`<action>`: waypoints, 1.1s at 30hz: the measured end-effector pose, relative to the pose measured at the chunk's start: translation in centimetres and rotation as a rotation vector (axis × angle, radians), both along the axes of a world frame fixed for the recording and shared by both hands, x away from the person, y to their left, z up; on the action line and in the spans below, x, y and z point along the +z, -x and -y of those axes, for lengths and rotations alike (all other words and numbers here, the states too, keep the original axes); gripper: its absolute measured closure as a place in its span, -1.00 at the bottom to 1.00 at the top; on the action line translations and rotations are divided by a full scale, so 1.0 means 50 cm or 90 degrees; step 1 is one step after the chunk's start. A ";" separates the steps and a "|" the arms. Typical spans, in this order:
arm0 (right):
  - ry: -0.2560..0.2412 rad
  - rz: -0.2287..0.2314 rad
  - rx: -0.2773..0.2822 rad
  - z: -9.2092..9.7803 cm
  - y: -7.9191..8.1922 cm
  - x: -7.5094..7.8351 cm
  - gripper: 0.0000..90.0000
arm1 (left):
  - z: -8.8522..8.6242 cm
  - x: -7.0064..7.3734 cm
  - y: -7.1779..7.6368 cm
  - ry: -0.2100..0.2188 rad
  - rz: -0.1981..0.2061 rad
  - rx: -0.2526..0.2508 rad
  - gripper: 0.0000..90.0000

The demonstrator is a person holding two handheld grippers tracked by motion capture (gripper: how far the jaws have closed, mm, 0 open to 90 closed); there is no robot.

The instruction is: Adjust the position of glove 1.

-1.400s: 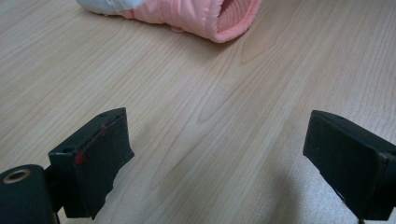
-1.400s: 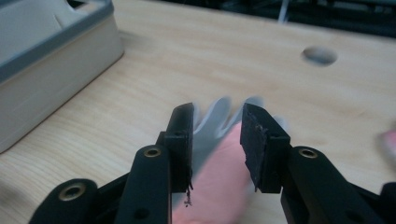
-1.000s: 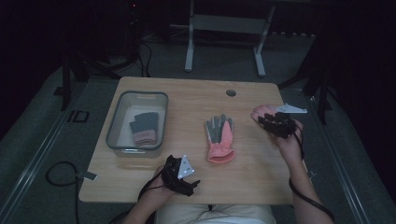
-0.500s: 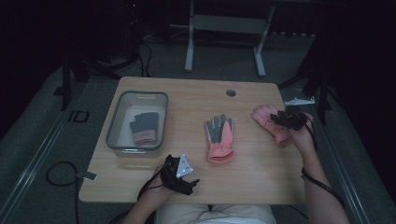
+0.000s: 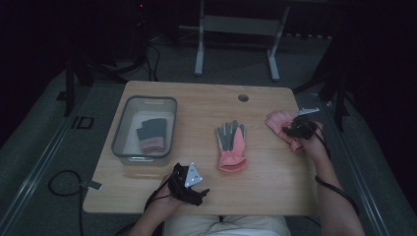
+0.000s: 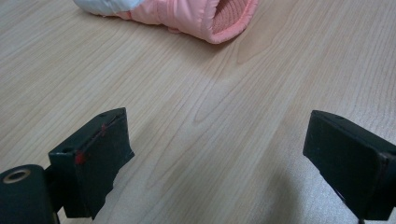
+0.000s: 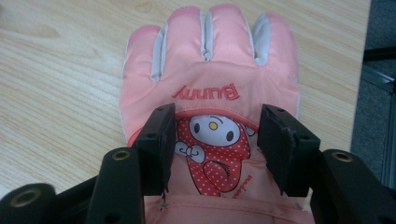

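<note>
A pink glove with a cartoon bunny print (image 7: pixel 210 70) lies flat near the table's right edge (image 5: pixel 278 119). My right gripper (image 7: pixel 217 126) is open just above its back, one jaw on each side of the print (image 5: pixel 297 129). A second pink glove with a grey palm (image 5: pixel 231 145) lies in the middle of the table. Its cuff (image 6: pixel 196 14) shows ahead of my left gripper (image 6: pixel 215 140). The left gripper is open over bare wood at the near edge (image 5: pixel 196 189).
At the table's left stands a clear plastic bin (image 5: pixel 147 100) with a dark glove with a pink cuff (image 5: pixel 151 133) inside. A cable hole (image 5: pixel 243 97) sits near the far edge. The right-hand glove lies close to the table's right edge, with dark floor beyond.
My right gripper has shifted slightly to the right and back over the right-hand pink glove. The left gripper and the other gloves have not moved.
</note>
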State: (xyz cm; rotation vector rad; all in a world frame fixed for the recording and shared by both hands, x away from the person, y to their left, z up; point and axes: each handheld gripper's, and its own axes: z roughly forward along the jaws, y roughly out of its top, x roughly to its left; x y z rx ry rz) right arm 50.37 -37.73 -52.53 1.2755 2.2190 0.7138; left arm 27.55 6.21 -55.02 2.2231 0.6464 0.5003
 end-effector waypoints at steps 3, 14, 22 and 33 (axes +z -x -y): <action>-0.011 0.002 -0.005 0.001 0.001 -0.006 0.24 | 0.000 -0.001 0.000 0.000 0.000 0.001 -0.84; -0.018 -0.004 -0.045 -0.003 0.003 0.012 0.87 | 0.000 -0.002 -0.001 0.000 -0.002 0.002 -0.84; -0.079 0.040 -0.117 -0.021 0.047 0.079 0.88 | -0.002 -0.002 -0.003 0.002 -0.002 0.004 -0.84; -0.127 0.101 -0.189 -0.110 0.179 0.172 0.88 | -0.003 -0.002 -0.004 0.001 -0.004 0.006 -0.84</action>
